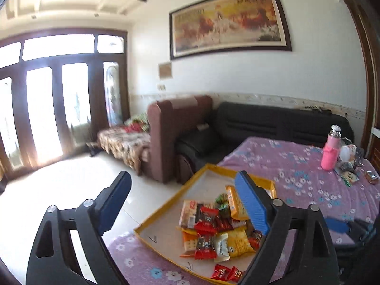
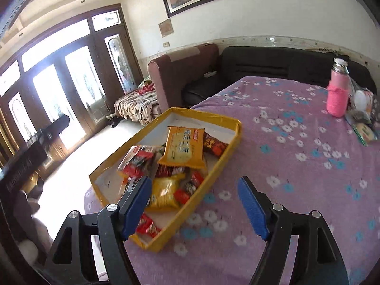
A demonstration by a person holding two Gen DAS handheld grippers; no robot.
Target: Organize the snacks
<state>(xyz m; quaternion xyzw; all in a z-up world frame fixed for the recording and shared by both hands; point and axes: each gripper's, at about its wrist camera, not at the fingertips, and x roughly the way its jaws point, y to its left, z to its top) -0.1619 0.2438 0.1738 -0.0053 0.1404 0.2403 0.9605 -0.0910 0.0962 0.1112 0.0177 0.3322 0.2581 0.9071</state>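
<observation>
Snacks [image 2: 169,166] sat heaped inside a shallow yellow-rimmed tray [image 2: 220,118], center-left of the right wrist frame and lower center of the left wrist frame, at the table's near-left edge. Orange cracker pack [image 2: 184,147] lay on top of the heap, tilted; yellow puffed bag [image 2: 163,192] below it, small red candy wrappers [image 2: 148,226] in the tray's near corner. In the left wrist view two red wrappers [image 1: 226,273] lay at the bottom edge, inside the tray. Tray rested on a purple floral tablecloth [image 2: 285,154]. Left gripper [image 1: 184,200] was spread wide, nothing between the pads, right pad overlapping the snack pile in the picture, contact not clear. Right gripper [image 2: 194,206] also stood apart and empty, left pad over the tray's near end, right pad over bare cloth. Pink bottle [image 2: 338,95] stood upright at the upper right, with cluttered small packets [image 2: 365,130] just beside it. Black sofa [image 2: 273,59] and brown armchair [image 2: 180,71] behind the table. Framed painting [image 1: 229,22] on the wall above, bright glass doors [image 1: 47,106] at the left.
</observation>
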